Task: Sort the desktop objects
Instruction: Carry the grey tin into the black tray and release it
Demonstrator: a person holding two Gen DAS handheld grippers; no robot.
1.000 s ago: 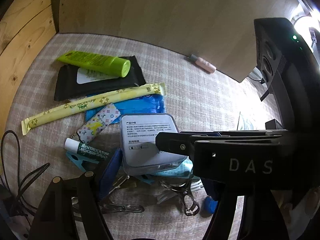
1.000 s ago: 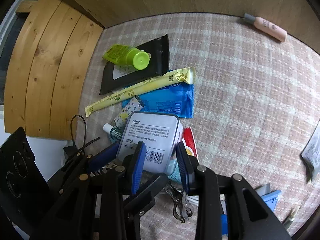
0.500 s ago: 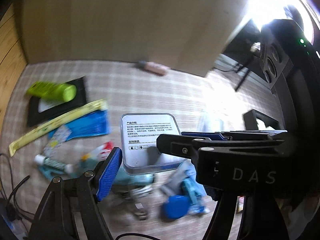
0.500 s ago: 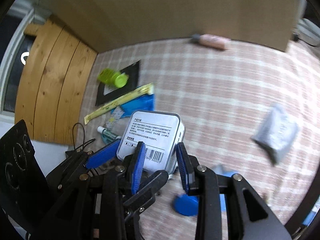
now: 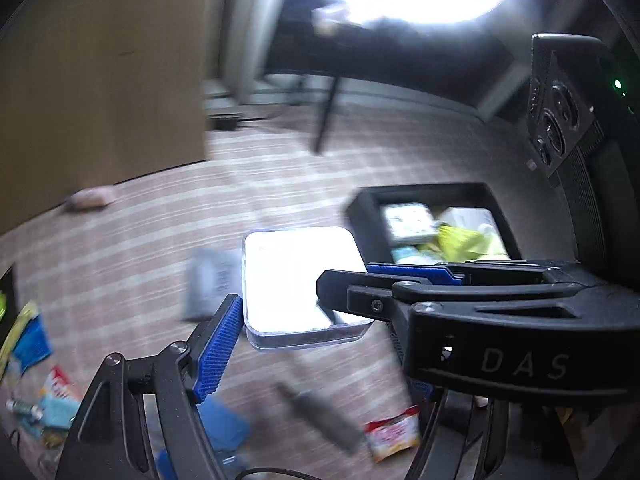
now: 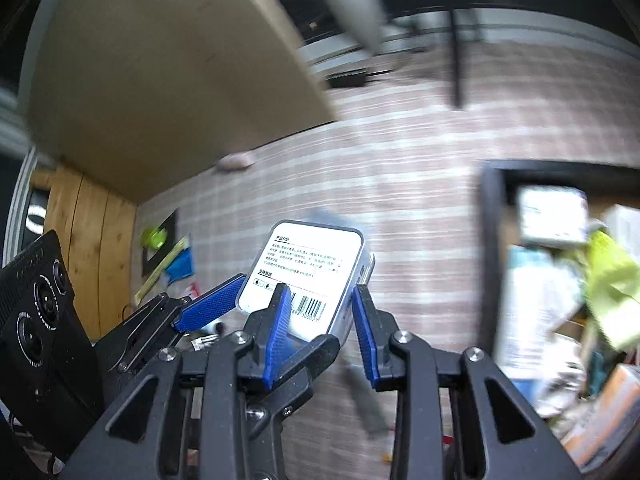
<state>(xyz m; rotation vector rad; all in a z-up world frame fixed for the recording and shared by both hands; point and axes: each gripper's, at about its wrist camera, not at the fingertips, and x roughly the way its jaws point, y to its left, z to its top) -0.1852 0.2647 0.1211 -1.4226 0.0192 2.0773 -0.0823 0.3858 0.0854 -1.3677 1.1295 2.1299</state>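
A white product box in a clear case [image 5: 296, 280] is held in the air above the checked tablecloth [image 5: 160, 216]. My left gripper [image 5: 304, 312] is shut on its two sides. My right gripper [image 6: 320, 316] is shut on its near edge by the barcode; the box [image 6: 308, 272] shows there too. A black bin [image 5: 420, 196] with several packets inside lies just right of the box, and at the right of the right wrist view [image 6: 492, 240].
Loose items lie on the cloth: a pink tube [image 5: 92, 198] by the wooden board, a grey packet [image 5: 210, 280], a red-white sachet [image 5: 394, 432], blue pieces [image 5: 224, 424]. The green tube and black pouch [image 6: 158, 240] stay far left.
Both grippers have carried the box up and to the right, away from the pile on the left. The black bin has come into view. The frames are motion-blurred.
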